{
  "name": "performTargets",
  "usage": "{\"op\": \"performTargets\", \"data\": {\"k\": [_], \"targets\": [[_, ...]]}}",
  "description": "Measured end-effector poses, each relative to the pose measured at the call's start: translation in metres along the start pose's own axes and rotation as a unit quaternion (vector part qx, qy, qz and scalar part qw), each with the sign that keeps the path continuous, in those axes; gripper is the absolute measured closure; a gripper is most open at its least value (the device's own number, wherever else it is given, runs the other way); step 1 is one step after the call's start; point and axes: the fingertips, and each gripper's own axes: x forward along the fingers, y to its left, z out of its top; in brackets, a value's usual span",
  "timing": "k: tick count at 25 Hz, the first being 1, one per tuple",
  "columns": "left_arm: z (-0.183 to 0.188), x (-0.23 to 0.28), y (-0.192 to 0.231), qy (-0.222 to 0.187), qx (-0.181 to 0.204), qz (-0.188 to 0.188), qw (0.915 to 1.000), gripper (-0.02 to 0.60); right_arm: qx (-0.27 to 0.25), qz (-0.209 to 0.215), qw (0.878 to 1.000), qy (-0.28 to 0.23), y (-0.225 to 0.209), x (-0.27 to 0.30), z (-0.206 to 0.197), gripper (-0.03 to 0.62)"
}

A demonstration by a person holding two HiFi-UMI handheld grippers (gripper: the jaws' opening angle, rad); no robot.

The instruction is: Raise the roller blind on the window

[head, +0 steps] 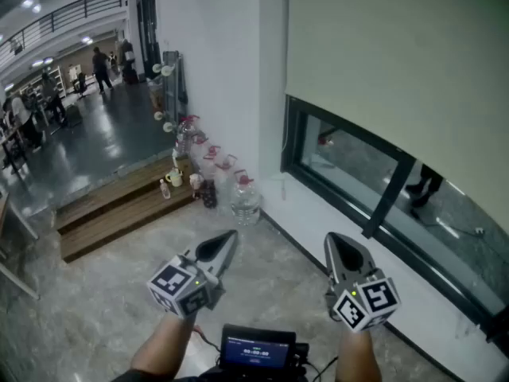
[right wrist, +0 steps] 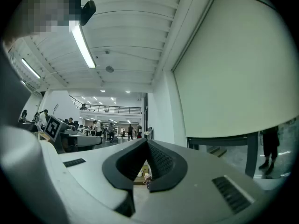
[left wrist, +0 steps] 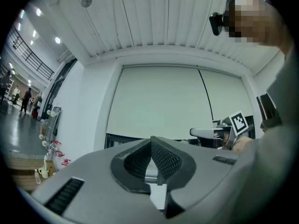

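Note:
The pale roller blind (head: 398, 70) hangs down over most of the window, leaving a dark-framed strip of glass (head: 374, 185) uncovered beneath its lower edge. The left gripper view faces the blind (left wrist: 159, 99) head-on, and in the right gripper view the blind (right wrist: 238, 73) fills the right side. A thin cord (head: 285, 134) hangs by the frame's left edge. My left gripper (head: 229, 238) and right gripper (head: 336, 239) are held side by side low in front of the window, well short of it. Both are shut with nothing between the pads, the tips meeting in the left (left wrist: 151, 140) and right (right wrist: 147, 142) gripper views.
Several large water bottles (head: 245, 201) stand on the floor by the white wall, left of the window. A low wooden step (head: 119, 205) lies further left, with small bottles on it. A device with a lit screen (head: 257, 348) sits at my waist. People stand in the hall far left (head: 101, 66).

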Motion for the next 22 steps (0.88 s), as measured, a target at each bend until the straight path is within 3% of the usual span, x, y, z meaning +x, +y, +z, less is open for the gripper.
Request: {"op": "performTargets", "data": {"k": [22], "targets": [[0.007, -0.019, 0.008, -0.011, 0.010, -0.008, 0.9999, 0.588, 0.013, -0.010, 1.000, -0.019, 0.024, 0.006, 0.009, 0.580]]}}
